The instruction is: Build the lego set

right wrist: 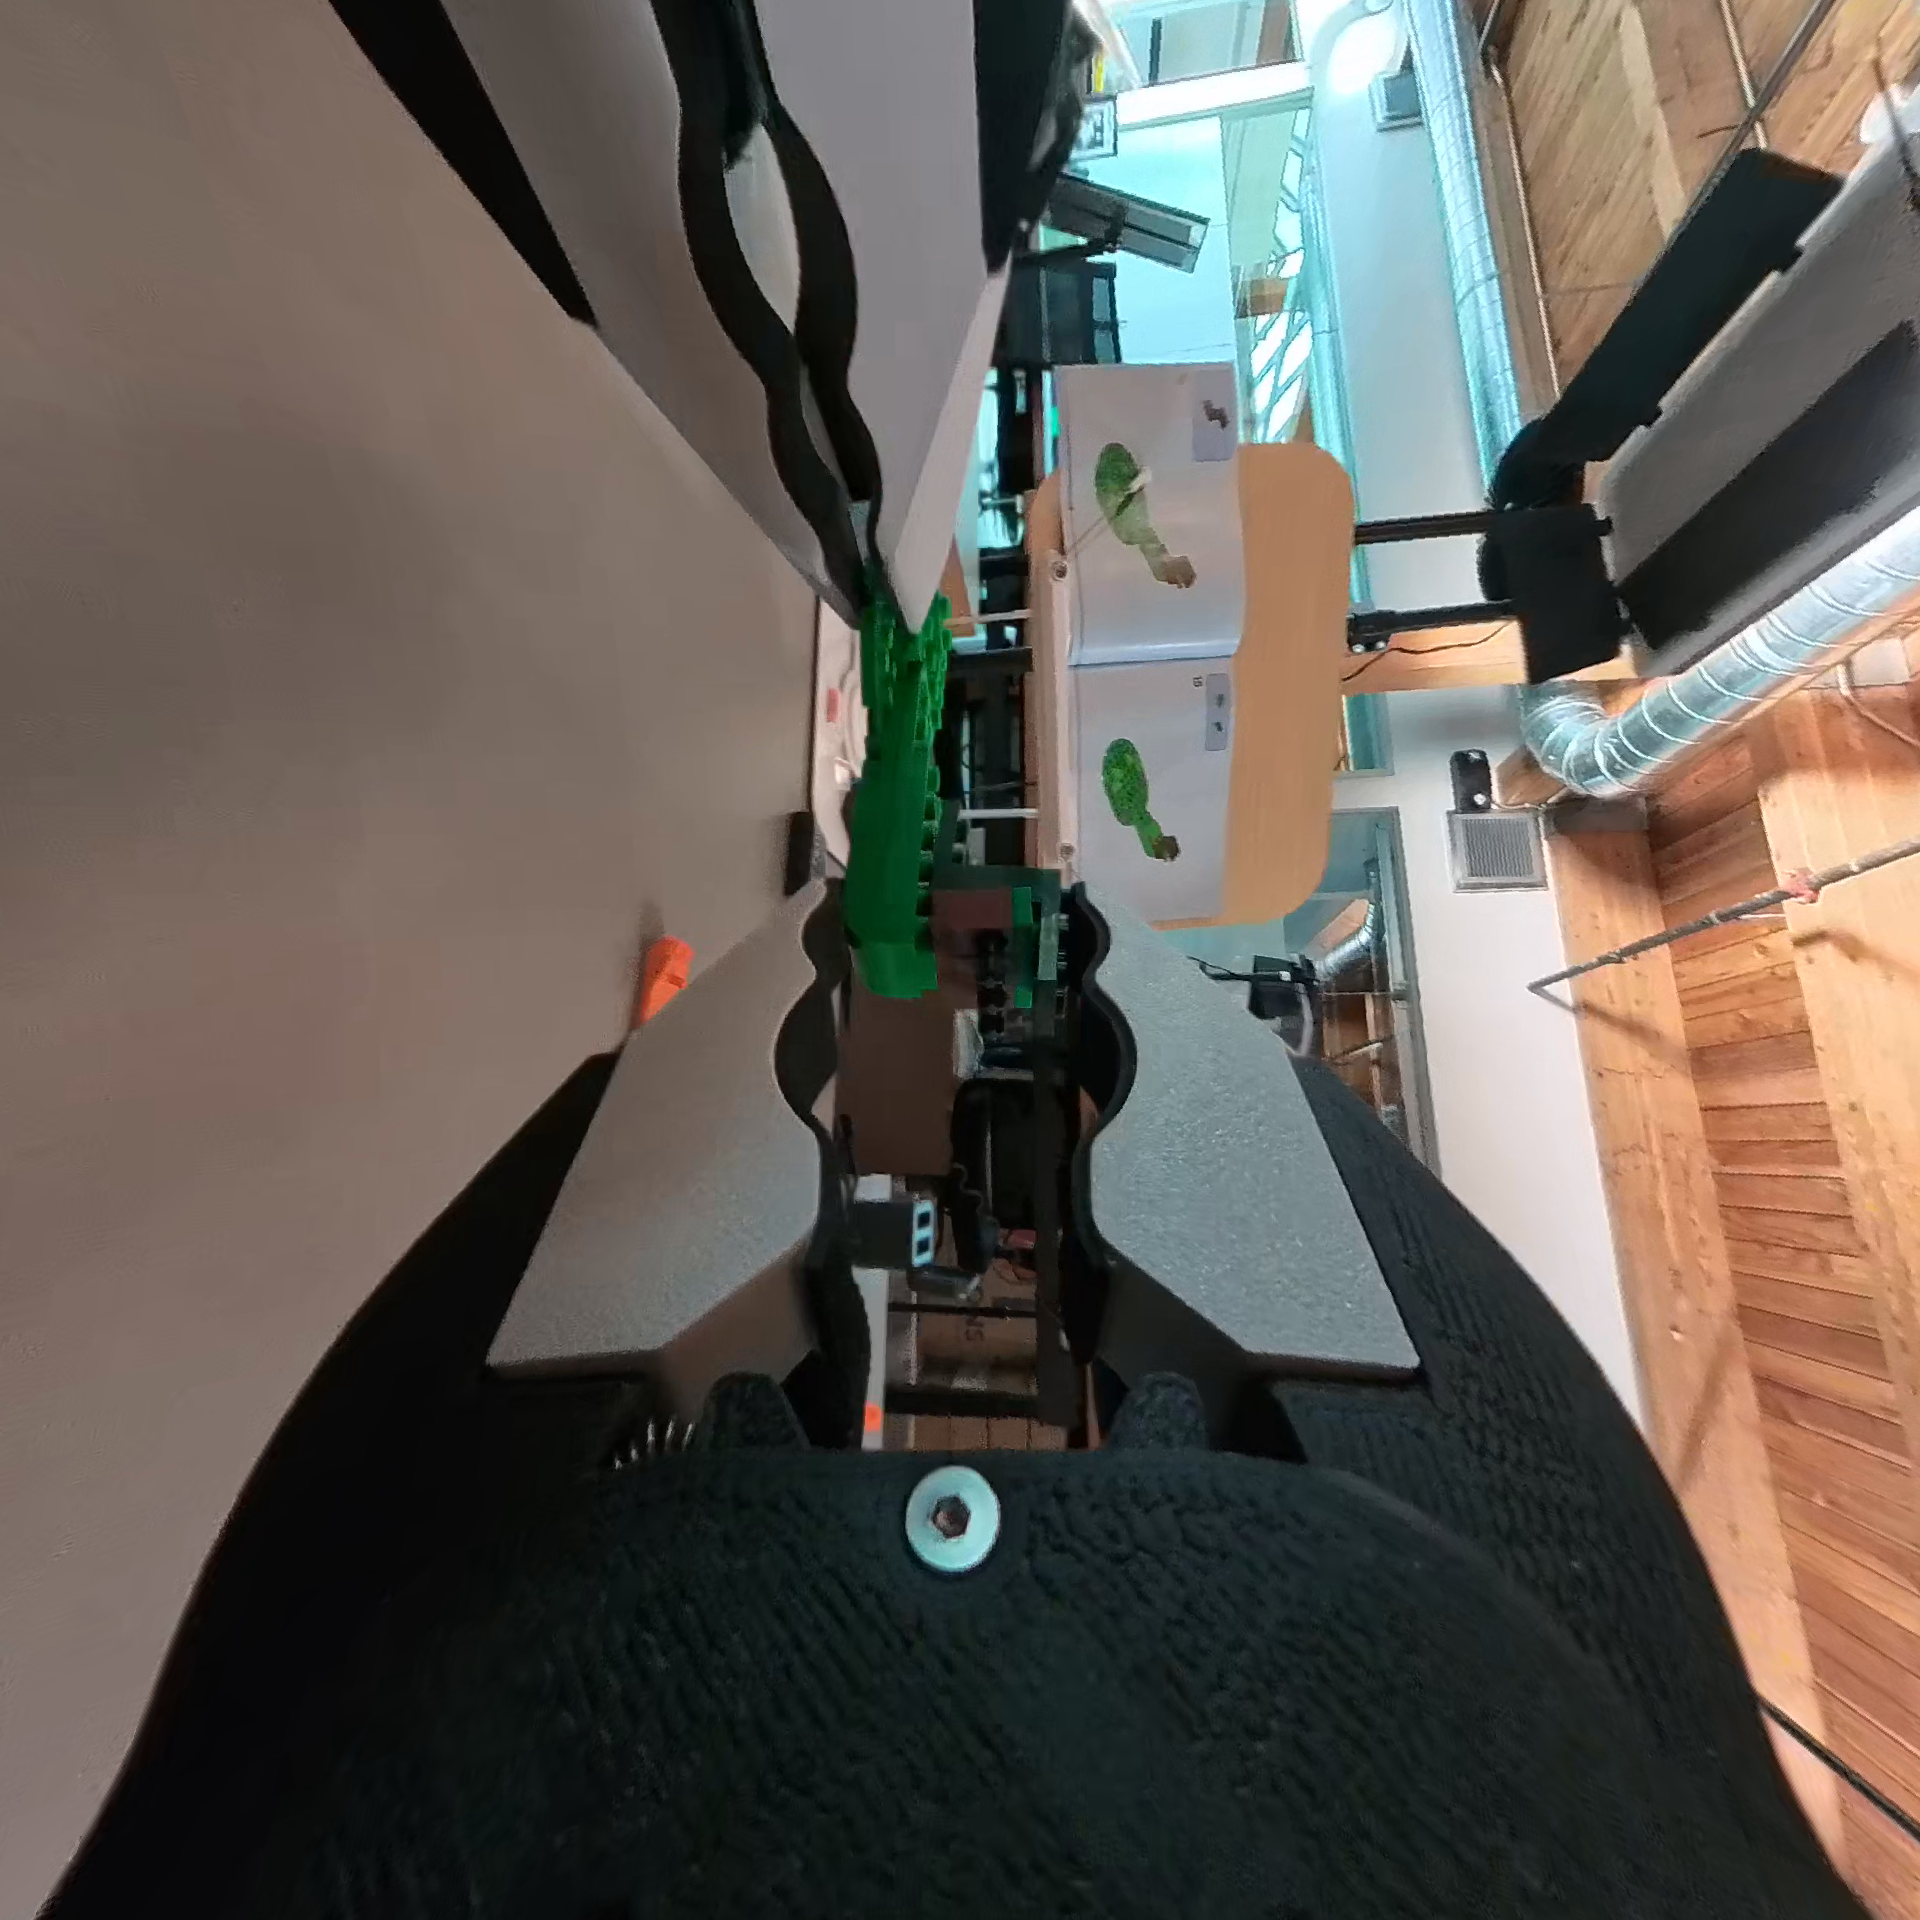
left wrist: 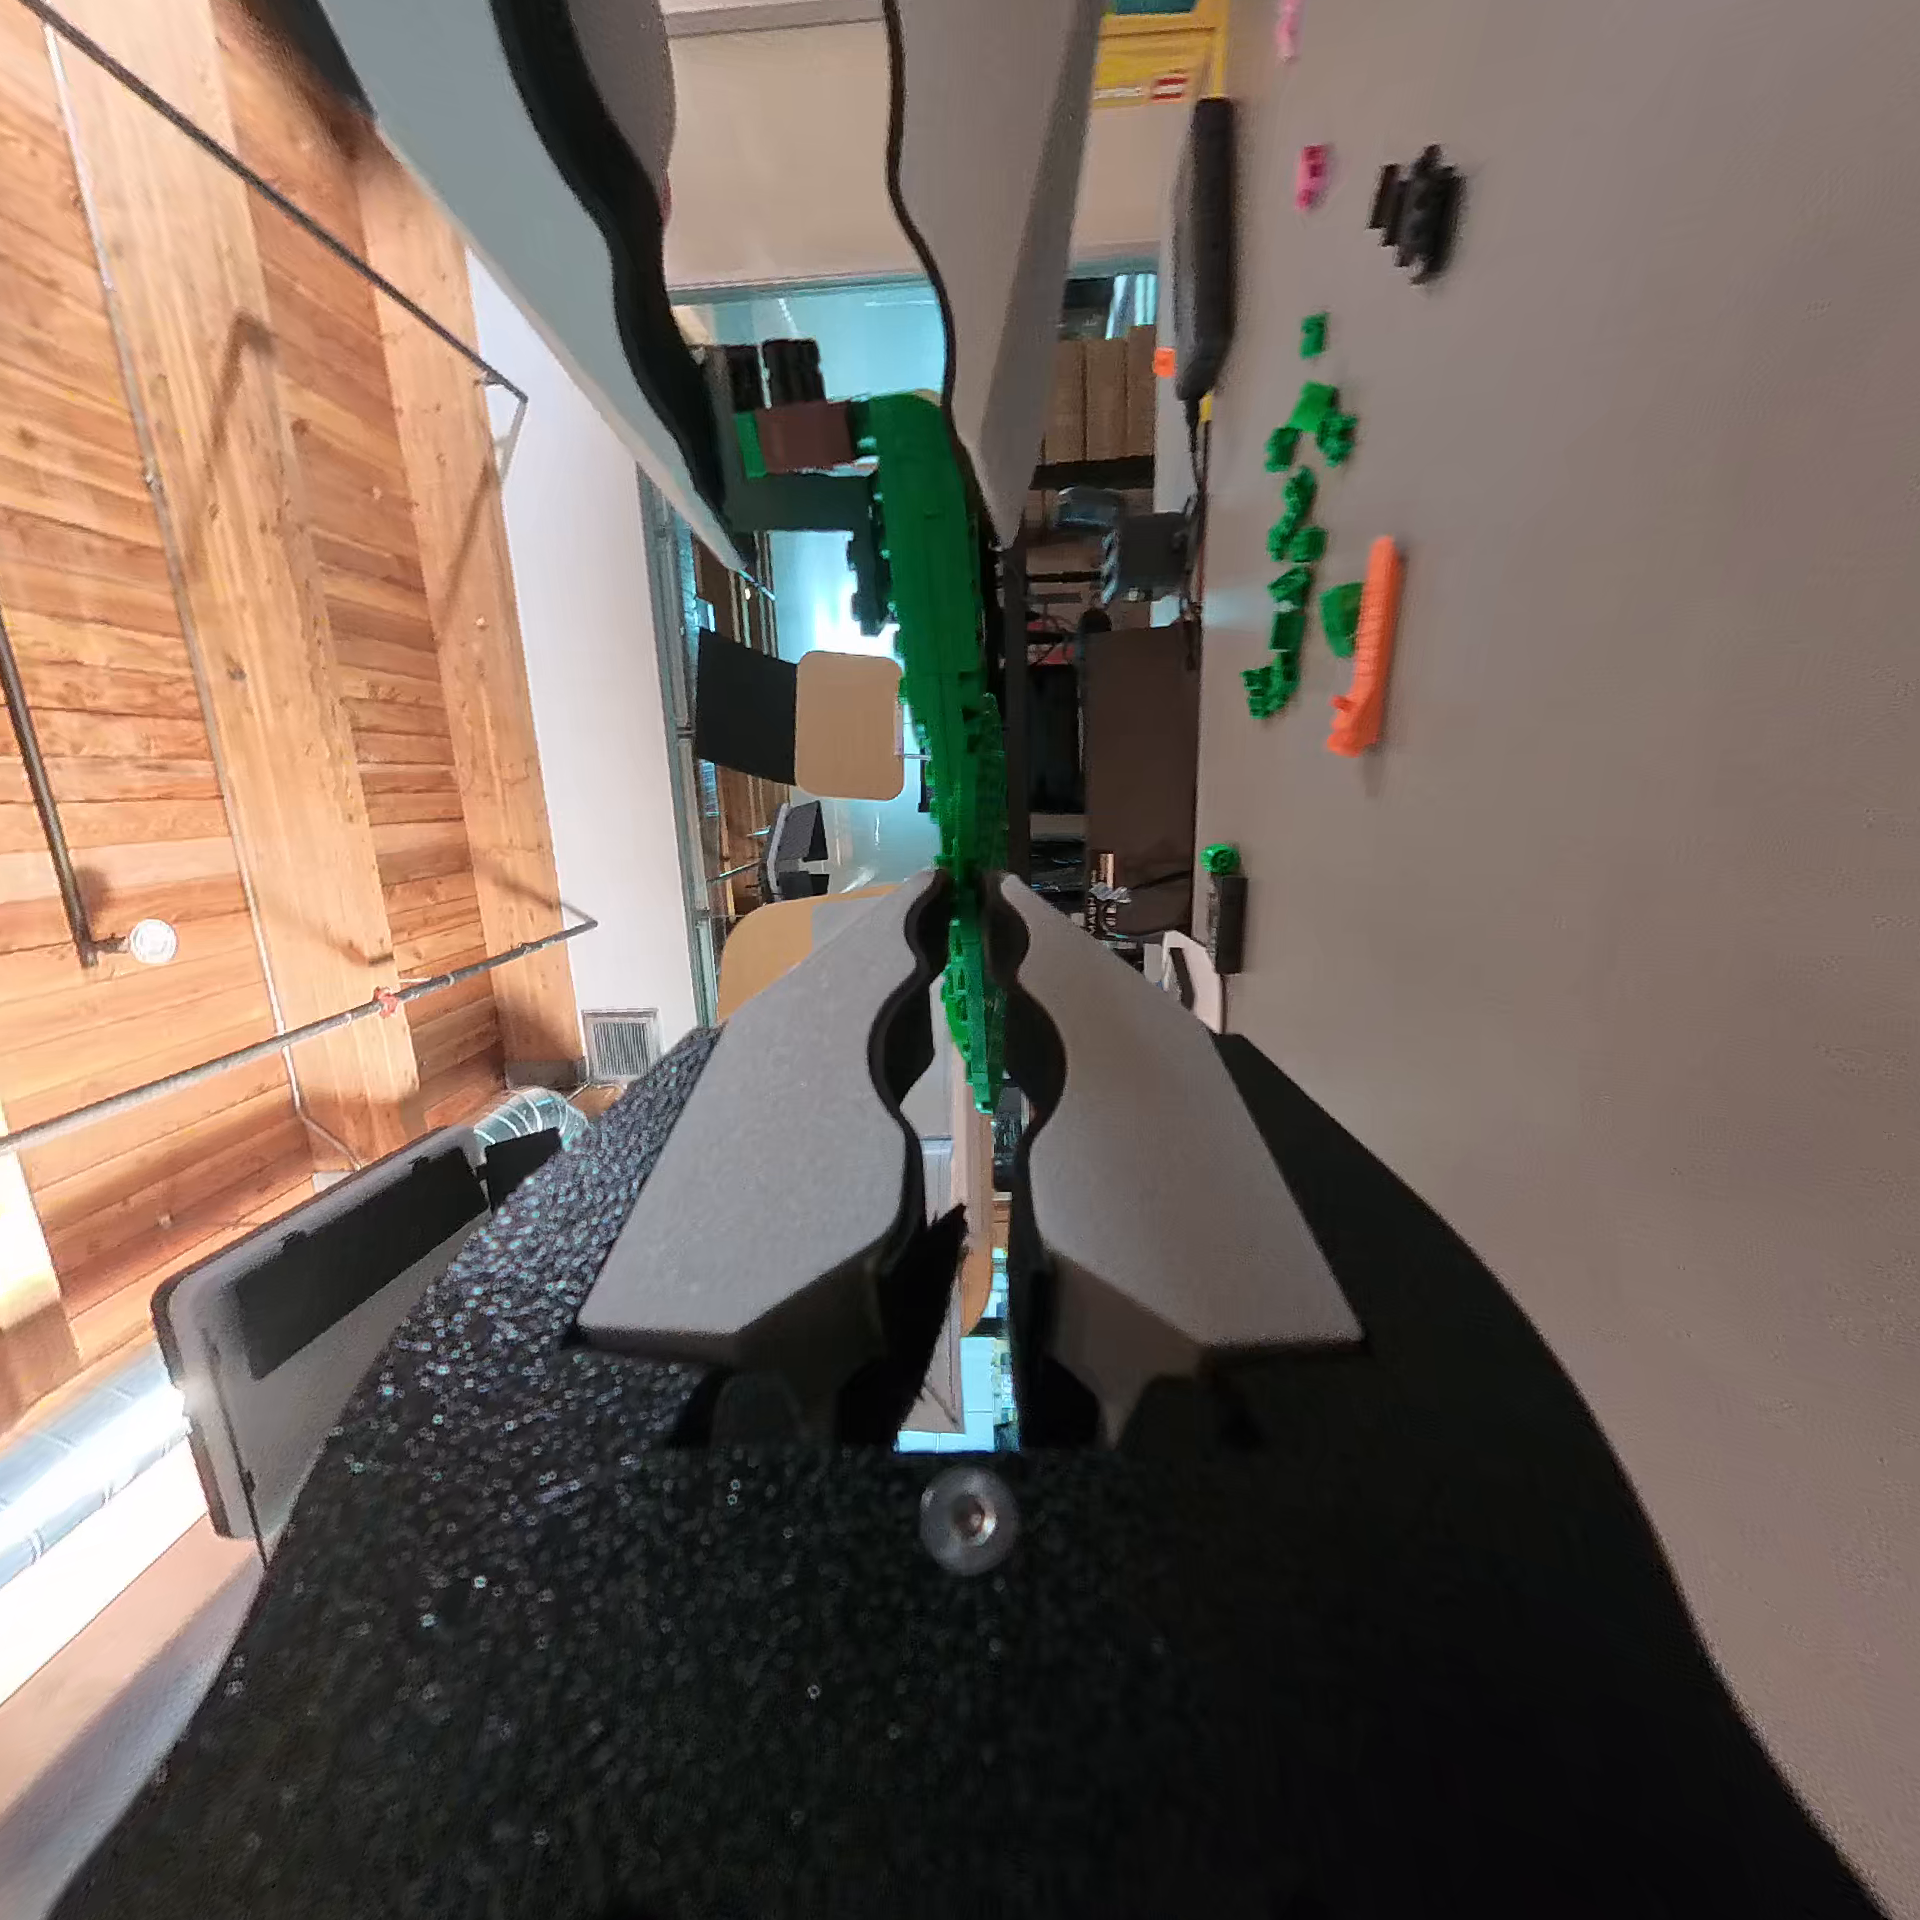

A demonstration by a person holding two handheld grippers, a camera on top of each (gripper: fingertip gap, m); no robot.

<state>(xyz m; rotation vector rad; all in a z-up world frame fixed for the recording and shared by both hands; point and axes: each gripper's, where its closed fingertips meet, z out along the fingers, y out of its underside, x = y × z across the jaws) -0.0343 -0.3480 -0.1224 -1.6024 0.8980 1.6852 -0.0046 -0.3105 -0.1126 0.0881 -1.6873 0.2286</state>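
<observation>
A long green lego assembly (left wrist: 935, 623) with a brown and black block end (left wrist: 795, 431) is held in the air between both grippers, beside the grey table (left wrist: 1610, 1039). My left gripper (left wrist: 971, 894) is shut on the thin green end. My right gripper (left wrist: 873, 540) reaches in from the top of the left wrist view and clamps the brown and black end. In the right wrist view my right gripper (right wrist: 951, 914) is shut around that thicker end (right wrist: 977, 914) of the assembly (right wrist: 894, 790), and the left gripper (right wrist: 888, 613) grips the far green tip.
On the table lie several loose green bricks (left wrist: 1294, 520), an orange piece (left wrist: 1366, 655), a black part (left wrist: 1418, 208), a pink brick (left wrist: 1314, 171) and a black bar-shaped device (left wrist: 1205, 249). An open instruction booklet (right wrist: 1153, 644) stands on a wooden board behind. Left tips to right tips: about 6 centimeters.
</observation>
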